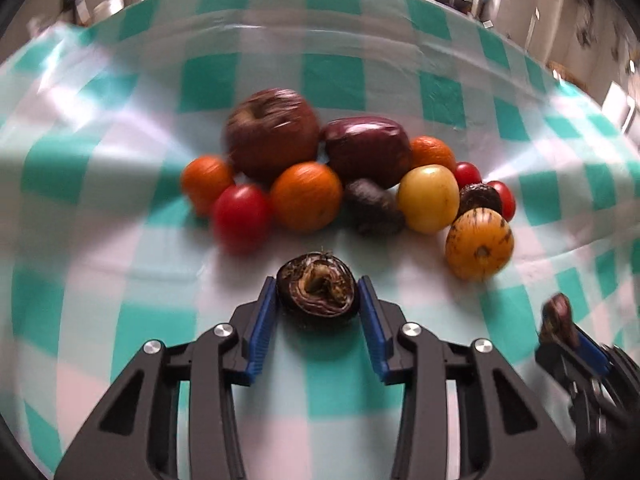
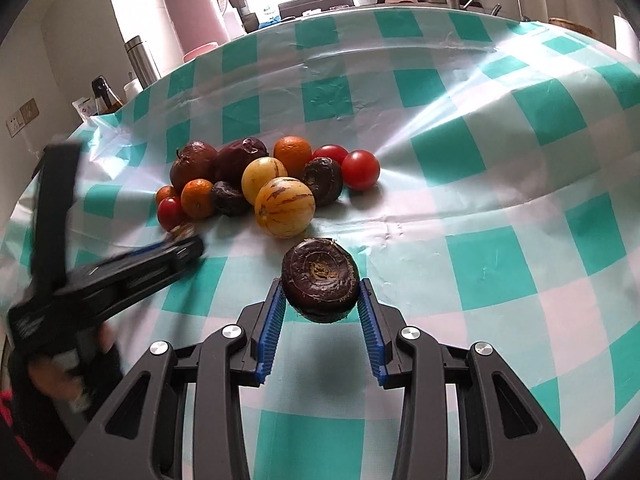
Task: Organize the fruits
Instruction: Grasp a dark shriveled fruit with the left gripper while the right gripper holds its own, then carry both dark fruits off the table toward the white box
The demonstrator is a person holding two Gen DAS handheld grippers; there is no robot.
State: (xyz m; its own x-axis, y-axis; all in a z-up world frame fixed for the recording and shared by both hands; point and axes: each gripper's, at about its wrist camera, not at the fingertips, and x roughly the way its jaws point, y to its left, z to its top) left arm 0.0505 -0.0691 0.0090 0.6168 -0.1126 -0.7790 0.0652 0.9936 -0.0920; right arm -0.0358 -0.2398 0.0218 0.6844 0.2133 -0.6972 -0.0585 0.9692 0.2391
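- The left wrist view looks forward and steeply down along the left gripper (image 1: 319,294) from close above the checked worktop (image 1: 332,80), facing the fruit pile (image 1: 332,176).
- The right wrist view looks down along the right gripper (image 2: 321,294), facing the same pile (image 2: 264,180) from its right.
- Both views share the pile, the cloth, and each other's gripper at the frame edge.

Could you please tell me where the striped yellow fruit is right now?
The striped yellow fruit lies on the checked tablecloth at the front of the fruit pile, touching the plain yellow fruit; in the left wrist view it sits at the pile's right end.
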